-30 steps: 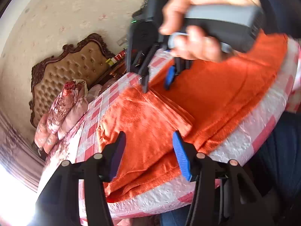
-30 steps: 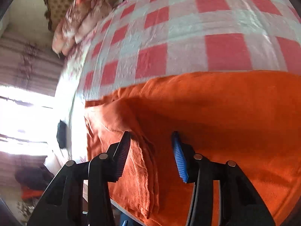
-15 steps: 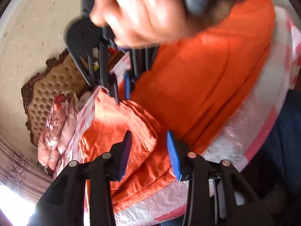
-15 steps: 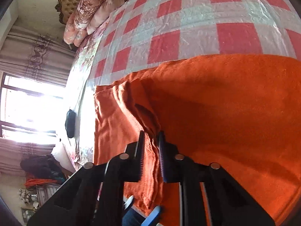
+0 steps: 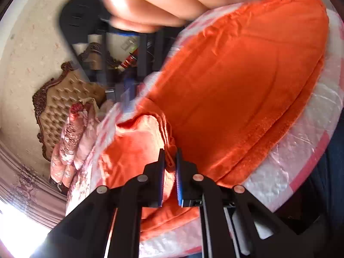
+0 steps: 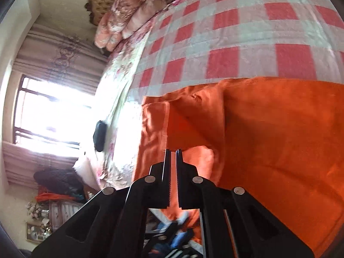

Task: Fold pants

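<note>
**Both tools pinched on the orange pants at the bed's edge**

In the left wrist view, a tufted headboard (image 5: 62, 105) and floral pillows (image 5: 71, 137) sit at the far left, by the patterned wall. The orange pants (image 5: 236, 86) lie spread over the red-and-white checked bedspread (image 5: 301, 172), with their elastic waistband towards the upper right and the folded leg ends bunched at the lower centre. The left tool (image 5: 170, 172) has just been closing, and its pads are now pressed nearly together on a raised fold of that orange cloth; a ridge of fabric stands up between the pads. Above it, blurred, a hand (image 5: 154, 2) grips the black frame of the right tool, whose tips reach down near the far edge of the pants.

In the right wrist view, a bright window (image 6: 47, 116) and curtains fill the left, with a small dark object (image 6: 99, 136) lying on the floral sheet at the bed's side. The pants (image 6: 268, 139) cover the right and lower part of the bedspread (image 6: 225, 43). The right tool (image 6: 173, 161) has its pads drawn close, with only a narrow slit between them after easing slightly apart, and orange cloth is pinched there; a lifted flap of the leg hangs just right of the tips. The cloth's left edge is raised off the bed.
</note>
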